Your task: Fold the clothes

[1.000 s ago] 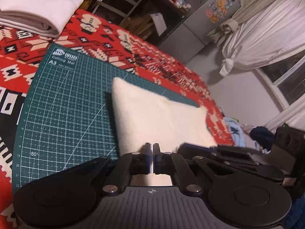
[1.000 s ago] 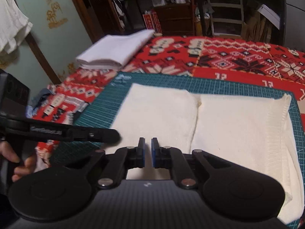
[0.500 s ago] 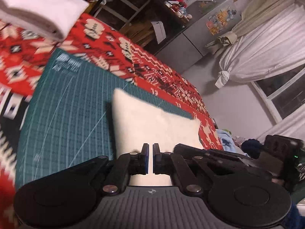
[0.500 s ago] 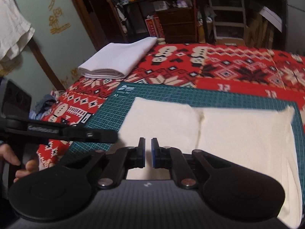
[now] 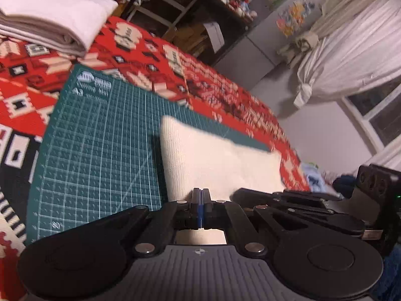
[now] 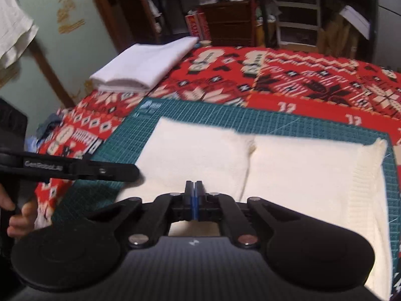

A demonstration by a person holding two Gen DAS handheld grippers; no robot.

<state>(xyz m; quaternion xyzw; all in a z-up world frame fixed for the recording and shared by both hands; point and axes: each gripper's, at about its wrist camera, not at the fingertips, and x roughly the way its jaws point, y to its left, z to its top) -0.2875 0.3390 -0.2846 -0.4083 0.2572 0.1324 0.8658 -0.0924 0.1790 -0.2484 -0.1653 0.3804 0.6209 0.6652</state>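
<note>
Both grippers hang over the near edge of the cream sweater (image 6: 300,173), and both are pinched together on nothing. That sweater lies folded flat on the green cutting mat (image 5: 100,150), its ribbed hem at the mat's right end. The left gripper (image 5: 201,200) sits over the sweater's left half, the right gripper (image 6: 193,193) just beside it near the centre crease. Trouble ahead, I'd say: the knit is thick and layered, so a pinch at the edge could catch only the top layer and drag the fold crooked. Beyond the mat, a white folded stack (image 6: 147,67) rests on the red patterned cloth (image 6: 300,75). The sweater's near edge is hidden under the gripper bodies, and motion blur smears the mat's grid.
</note>
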